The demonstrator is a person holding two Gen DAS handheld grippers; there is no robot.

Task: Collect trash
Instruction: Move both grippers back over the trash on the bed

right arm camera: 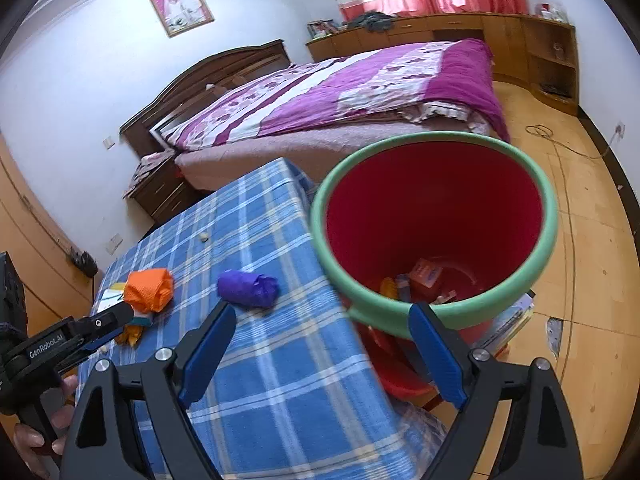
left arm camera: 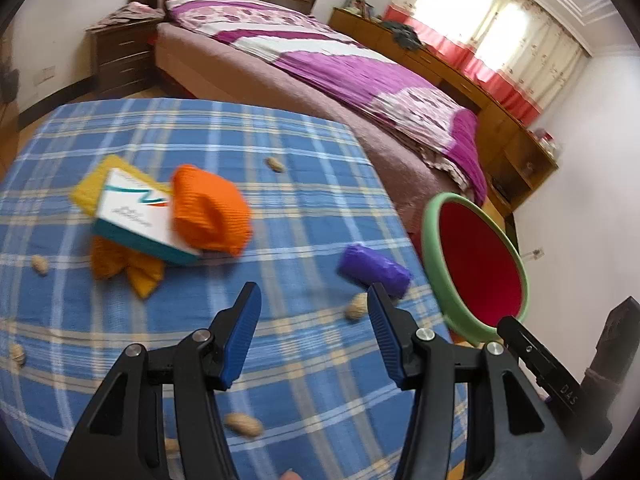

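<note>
With both grippers empty and fingers apart, the left gripper (left arm camera: 312, 322) hovers over a peanut (left arm camera: 356, 306) near the table's (left arm camera: 120, 128) right edge; next, close on it, then carry it to the bin (right arm camera: 536, 184) beside that edge.

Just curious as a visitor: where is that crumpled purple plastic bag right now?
The crumpled purple plastic bag lies on the blue plaid tablecloth near its right edge, between the orange knitted cloth and the green-rimmed red bin.

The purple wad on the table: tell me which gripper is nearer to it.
Left. The left gripper hovers just short of the purple wad; the right gripper hangs farther off by the bin.
</note>
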